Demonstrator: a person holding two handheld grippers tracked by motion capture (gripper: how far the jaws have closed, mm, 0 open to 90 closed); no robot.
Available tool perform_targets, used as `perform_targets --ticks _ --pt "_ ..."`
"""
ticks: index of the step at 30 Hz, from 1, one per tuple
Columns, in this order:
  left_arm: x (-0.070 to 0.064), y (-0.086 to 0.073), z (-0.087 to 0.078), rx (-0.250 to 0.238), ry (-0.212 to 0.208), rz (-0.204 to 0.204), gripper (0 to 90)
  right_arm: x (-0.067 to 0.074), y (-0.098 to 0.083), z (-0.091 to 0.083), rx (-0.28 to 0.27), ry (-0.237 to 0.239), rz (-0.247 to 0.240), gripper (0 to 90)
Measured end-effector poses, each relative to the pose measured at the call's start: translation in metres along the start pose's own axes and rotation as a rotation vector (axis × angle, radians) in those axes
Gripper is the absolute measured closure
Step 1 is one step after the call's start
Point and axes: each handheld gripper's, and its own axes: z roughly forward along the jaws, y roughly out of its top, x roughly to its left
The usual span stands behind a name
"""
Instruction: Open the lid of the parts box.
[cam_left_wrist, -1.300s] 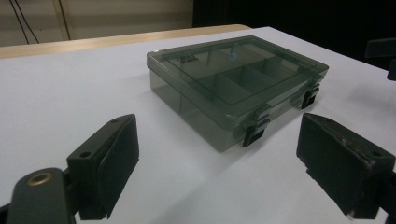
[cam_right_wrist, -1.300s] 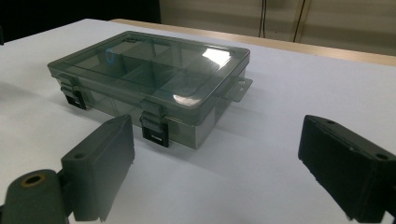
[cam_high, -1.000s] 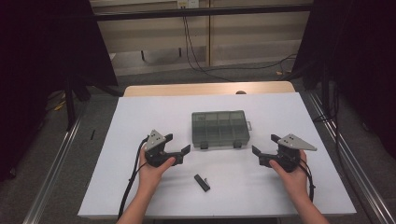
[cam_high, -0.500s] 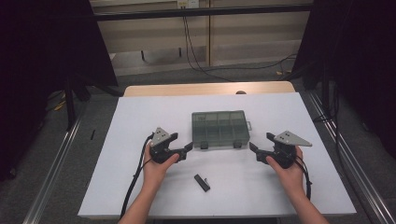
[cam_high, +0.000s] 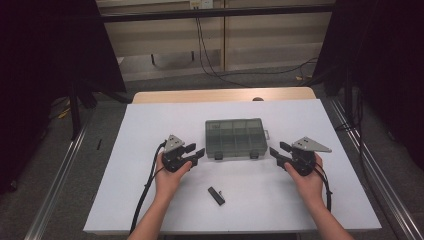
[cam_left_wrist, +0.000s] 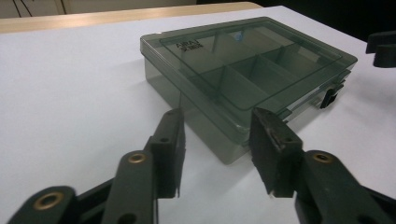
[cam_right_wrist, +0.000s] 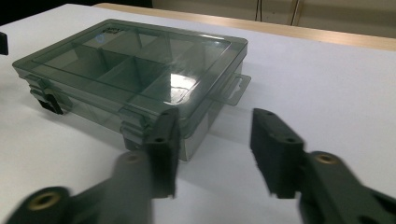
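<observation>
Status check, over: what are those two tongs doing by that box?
Left tongs and right tongs closing in, gripping nothing. Smoky compartment box shut, latched, untouched between them. Small black piece lies nearer, not in the way.

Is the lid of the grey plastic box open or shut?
Shut. The lid lies flat on the compartment box, and both front latches sit folded down against its front wall.
</observation>
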Motion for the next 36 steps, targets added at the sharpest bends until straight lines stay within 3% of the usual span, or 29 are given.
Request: perform_targets --ticks 2,4,7,11,18,36 --pt "0.0 0.001 0.002 0.018 -0.003 0.011 65.2 -0.001 0.001 0.003 0.011 -0.002 0.0 68.8" --pt "-0.001 0.001 0.004 0.027 0.0 0.007 67.1 -0.001 0.002 0.004 0.015 -0.008 -0.001 70.6" --pt "0.001 0.002 0.008 0.027 0.003 -0.01 73.6 -0.004 0.003 0.008 0.013 -0.018 0.004 80.2" --pt "0.0 0.0 0.009 0.072 0.0 0.018 81.7 -0.007 0.001 0.013 0.034 -0.008 0.006 89.3" --pt "-0.002 -0.001 0.011 0.089 -0.016 0.024 87.3 -0.003 0.0 0.015 0.071 0.031 -0.022 90.0" --pt "-0.004 -0.004 0.015 0.144 -0.03 0.024 89.4 0.002 -0.003 0.02 0.12 0.051 -0.083 90.0"
